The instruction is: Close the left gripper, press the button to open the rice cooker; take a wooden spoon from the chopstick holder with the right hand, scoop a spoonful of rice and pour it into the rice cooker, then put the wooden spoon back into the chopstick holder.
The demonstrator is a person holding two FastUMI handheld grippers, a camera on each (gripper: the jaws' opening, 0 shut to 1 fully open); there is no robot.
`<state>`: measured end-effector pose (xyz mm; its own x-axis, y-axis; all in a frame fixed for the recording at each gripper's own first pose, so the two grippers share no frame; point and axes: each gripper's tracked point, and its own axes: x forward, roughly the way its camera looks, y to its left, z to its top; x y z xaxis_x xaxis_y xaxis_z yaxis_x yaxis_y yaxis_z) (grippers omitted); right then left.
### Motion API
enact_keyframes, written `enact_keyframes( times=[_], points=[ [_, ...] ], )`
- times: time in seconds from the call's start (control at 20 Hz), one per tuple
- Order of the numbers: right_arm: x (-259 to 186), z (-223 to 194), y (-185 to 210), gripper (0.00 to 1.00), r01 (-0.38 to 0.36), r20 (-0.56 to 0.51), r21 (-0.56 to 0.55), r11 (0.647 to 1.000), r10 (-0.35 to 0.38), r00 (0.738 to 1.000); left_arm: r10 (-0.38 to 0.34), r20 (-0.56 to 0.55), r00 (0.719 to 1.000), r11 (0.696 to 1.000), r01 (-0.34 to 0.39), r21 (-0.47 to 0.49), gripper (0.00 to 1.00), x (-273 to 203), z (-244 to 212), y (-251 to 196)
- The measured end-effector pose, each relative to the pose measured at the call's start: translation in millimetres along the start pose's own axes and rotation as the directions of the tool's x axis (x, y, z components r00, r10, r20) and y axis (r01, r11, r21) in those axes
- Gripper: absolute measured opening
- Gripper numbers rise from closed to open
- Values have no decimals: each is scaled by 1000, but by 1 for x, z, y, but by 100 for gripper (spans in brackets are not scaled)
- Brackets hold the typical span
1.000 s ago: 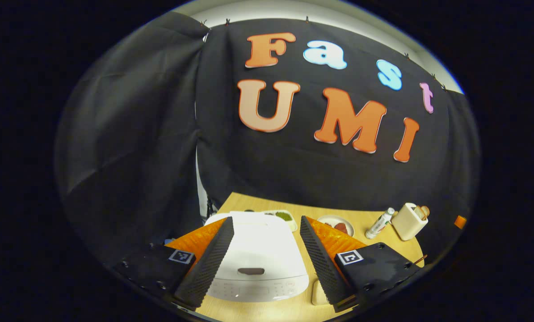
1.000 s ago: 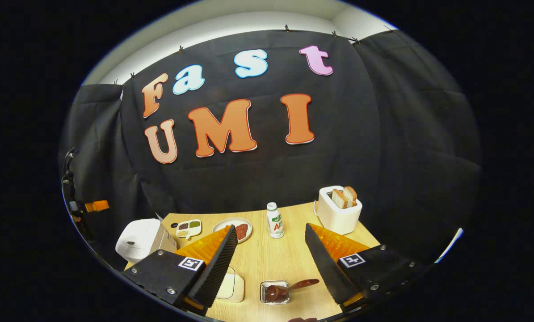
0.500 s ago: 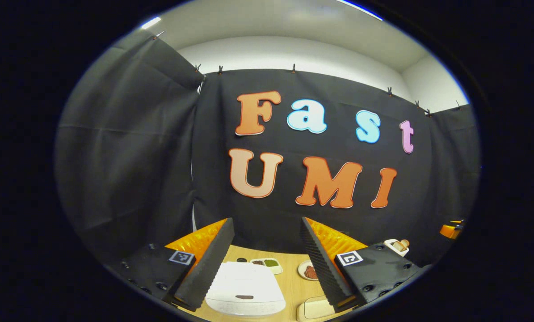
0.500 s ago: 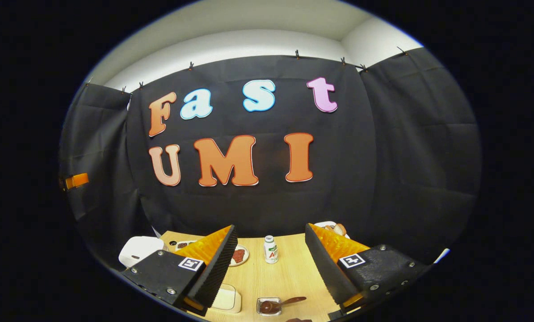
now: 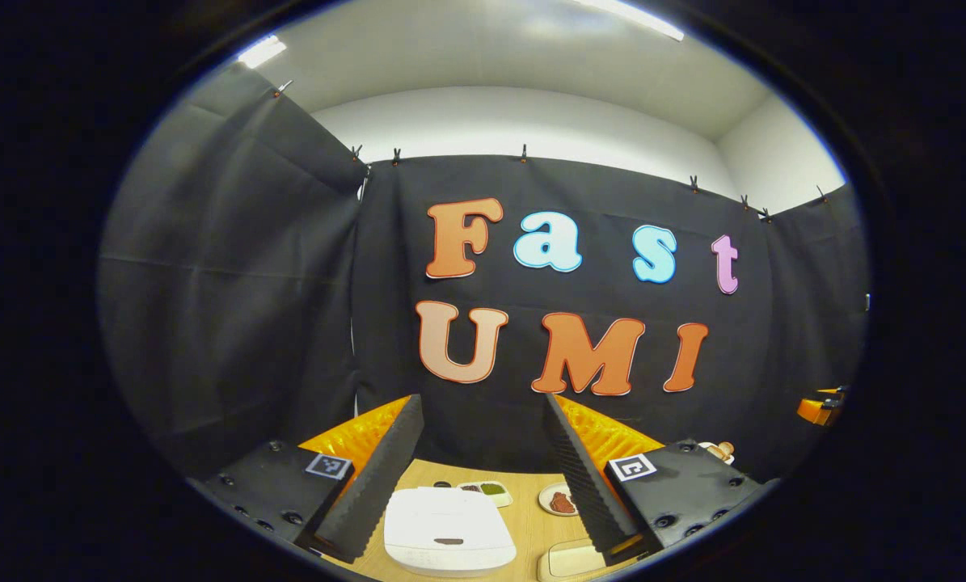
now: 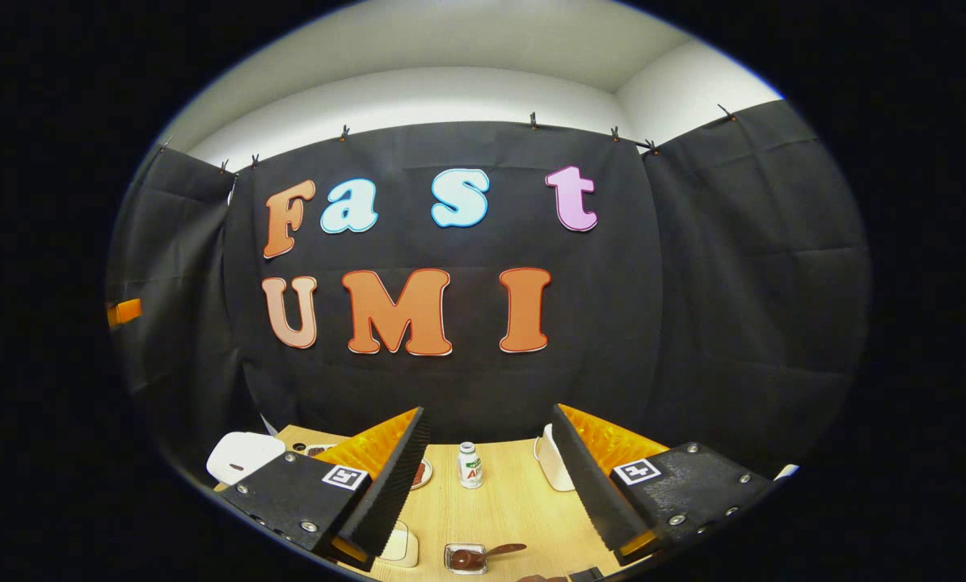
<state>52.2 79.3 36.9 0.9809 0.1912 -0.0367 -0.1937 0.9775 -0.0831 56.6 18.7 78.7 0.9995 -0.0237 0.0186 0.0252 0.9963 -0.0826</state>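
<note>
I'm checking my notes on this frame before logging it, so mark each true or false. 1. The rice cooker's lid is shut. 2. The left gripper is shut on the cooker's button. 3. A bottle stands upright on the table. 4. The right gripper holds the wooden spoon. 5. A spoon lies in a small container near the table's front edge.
1. True: the rice cooker has its lid down.
2. False: the left gripper is open and off the cooker.
3. True: the bottle stands upright on the table.
4. False: the right gripper is open and holds nothing.
5. True: the spoon rests in the small container.
</note>
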Motion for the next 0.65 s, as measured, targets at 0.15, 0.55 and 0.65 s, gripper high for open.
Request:
enact_keyframes(
  times=[0.15,0.55,0.65],
  points=[
    [-2,0,-3,95,-2,1,7,1000,2,1000,8,-16,1000,1000,-8,3,100,-4,-5,1],
    [-6,-9,-2,95,-13,-12,12,1000,13,1000,-4,-33,999,1000,4,15,100,-7,-7,-6],
    [-7,-12,-1,95,-21,-17,19,1000,21,1000,-9,-45,999,1000,10,12,100,-7,-11,-9]
  ],
)
